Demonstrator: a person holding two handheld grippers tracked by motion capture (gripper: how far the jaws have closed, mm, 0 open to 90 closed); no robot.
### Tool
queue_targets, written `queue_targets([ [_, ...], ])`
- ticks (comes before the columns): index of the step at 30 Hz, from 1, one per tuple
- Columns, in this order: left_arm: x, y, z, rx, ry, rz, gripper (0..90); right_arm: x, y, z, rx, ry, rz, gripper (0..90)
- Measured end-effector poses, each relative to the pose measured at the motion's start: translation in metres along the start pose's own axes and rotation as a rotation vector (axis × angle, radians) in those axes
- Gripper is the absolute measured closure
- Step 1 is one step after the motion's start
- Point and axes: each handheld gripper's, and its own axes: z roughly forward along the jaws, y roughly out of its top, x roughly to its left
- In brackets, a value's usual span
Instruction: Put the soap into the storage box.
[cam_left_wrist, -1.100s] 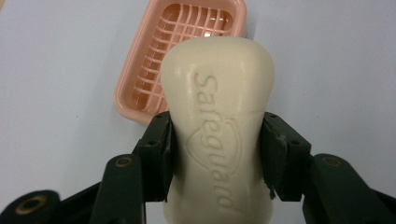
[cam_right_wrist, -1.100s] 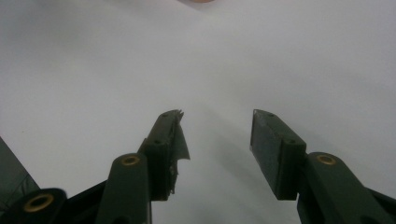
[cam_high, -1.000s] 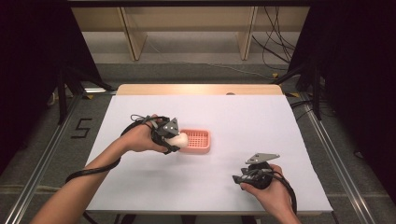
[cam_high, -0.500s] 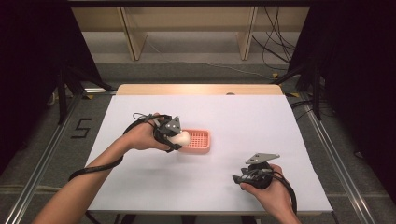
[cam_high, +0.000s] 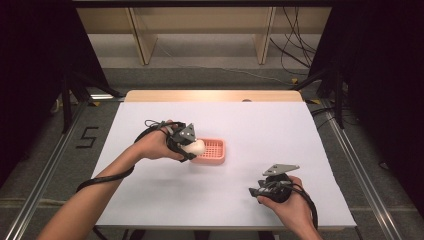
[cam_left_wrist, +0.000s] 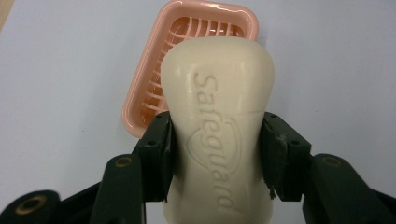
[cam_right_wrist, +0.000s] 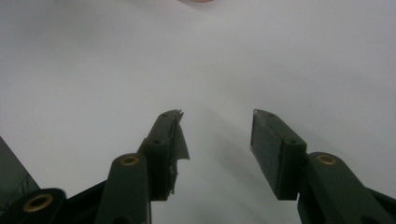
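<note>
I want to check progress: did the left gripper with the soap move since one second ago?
No. The left gripper holds the soap at the pink dish's left edge, as before.

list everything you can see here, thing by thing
soap bar: one, cream, stamped Safeguard, clamped in the left gripper just above the near end of the soap dish
soap dish: one, pink, slatted, mid-table
table: one, white top with a wooden far edge
shelving: pale wood, behind the table
cables: dark, on the floor at far right
left gripper: one, black, in the left hand
right gripper: one, black, jaws apart, empty, in the right hand at the near right
</note>
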Motion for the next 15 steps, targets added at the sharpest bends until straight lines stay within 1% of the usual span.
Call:
queue_targets([
  [1,0.0002,0.0007,0.0002,0.000,0.005,0.007,49.2,0.0001,0.0001,0.0000,0.003,-0.001,-0.001,53.1],
  [2,-0.0001,0.0009,0.0006,-0.002,0.003,0.002,49.2,0.0001,0.0001,0.0000,0.003,-0.001,-0.001,53.1],
  [4,0.0001,0.0019,0.0010,-0.003,0.005,0.004,49.2,-0.0003,0.0006,-0.0009,0.012,0.000,-0.005,53.0],
  [5,0.0010,0.0029,0.0015,0.000,0.006,0.008,49.2,0.0001,0.0002,0.0001,0.001,-0.001,-0.001,53.0],
  [8,0.0015,0.0033,0.0026,-0.001,0.006,0.003,49.2,0.0001,0.0001,0.0001,0.002,-0.001,-0.001,53.0],
  [9,0.0019,0.0038,0.0035,-0.003,0.006,-0.001,49.2,-0.0002,0.0005,-0.0010,0.013,0.000,-0.005,53.0],
  [11,0.0023,0.0045,0.0040,0.001,0.002,0.000,49.2,-0.0004,0.0005,-0.0007,0.010,0.001,-0.005,53.0],
  [13,0.0035,0.0056,0.0038,0.009,0.005,0.021,49.2,0.0001,0.0004,-0.0008,0.014,0.002,0.004,53.0],
  [14,0.0035,0.0056,0.0038,0.009,0.005,0.021,49.2,0.0001,0.0004,-0.0008,0.014,0.002,0.004,53.0],
  [15,0.0028,0.0066,0.0047,0.002,0.005,0.012,49.2,-0.0003,0.0006,-0.0012,0.017,0.001,-0.004,53.0],
])
